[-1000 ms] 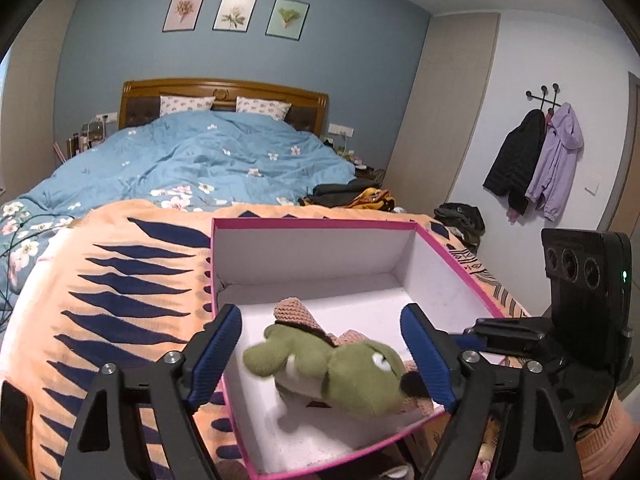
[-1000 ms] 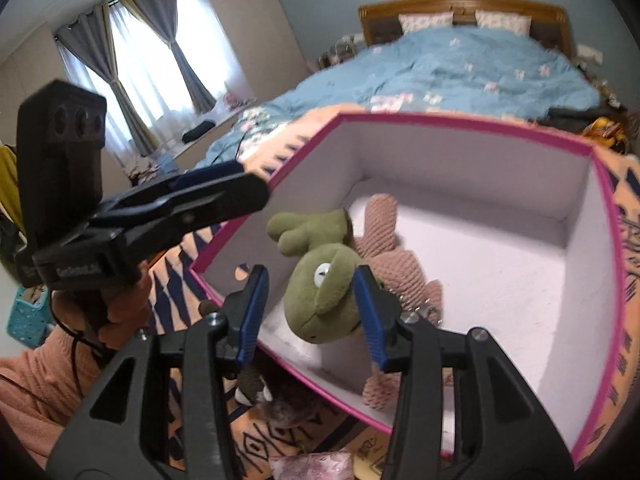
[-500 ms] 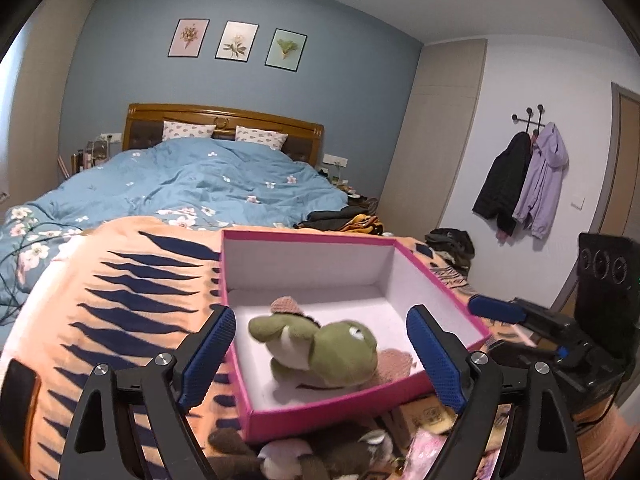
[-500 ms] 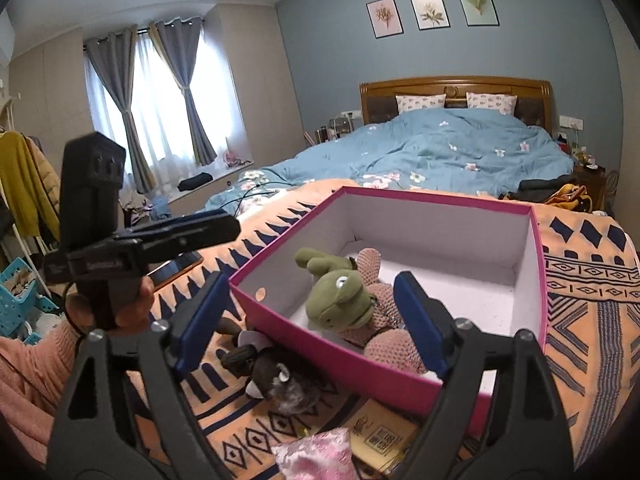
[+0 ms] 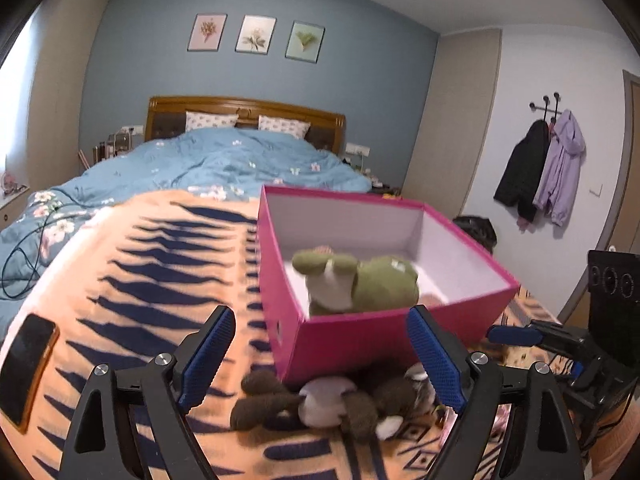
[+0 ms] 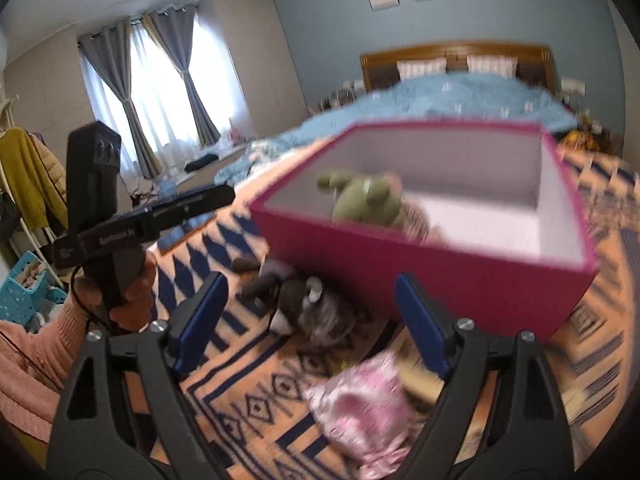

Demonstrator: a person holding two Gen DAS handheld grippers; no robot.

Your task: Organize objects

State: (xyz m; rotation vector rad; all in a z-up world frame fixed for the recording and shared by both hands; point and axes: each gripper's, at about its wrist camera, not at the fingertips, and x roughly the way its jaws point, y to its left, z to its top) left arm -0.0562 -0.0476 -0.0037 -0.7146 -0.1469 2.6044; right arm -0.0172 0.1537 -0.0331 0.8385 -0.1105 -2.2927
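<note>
A green plush turtle [image 5: 360,282] [image 6: 366,200] lies inside the pink box [image 5: 344,340] [image 6: 440,268] on the orange patterned blanket. In front of the box lies a brown and grey plush animal [image 5: 320,404] [image 6: 312,312]. A pink shiny pouch [image 6: 360,404] rests nearer to me. My left gripper [image 5: 320,364] is open, low over the brown plush, holding nothing. My right gripper [image 6: 312,320] is open and empty too, its blue pads either side of the plush and the box's front wall. The left gripper [image 6: 192,204] shows at the left of the right wrist view, held by a hand in a pink sleeve.
A dark phone [image 5: 26,364] lies on the blanket [image 5: 140,288] at the left. Behind it stretches a bed with a blue duvet [image 5: 224,164]. Jackets [image 5: 544,168] hang on the right wall. A blue basket [image 6: 24,292] stands on the floor at the left.
The right gripper opened and let go of the green turtle, which now lies in the box. Both grippers drew back and sank toward the plush animal in front of the box.
</note>
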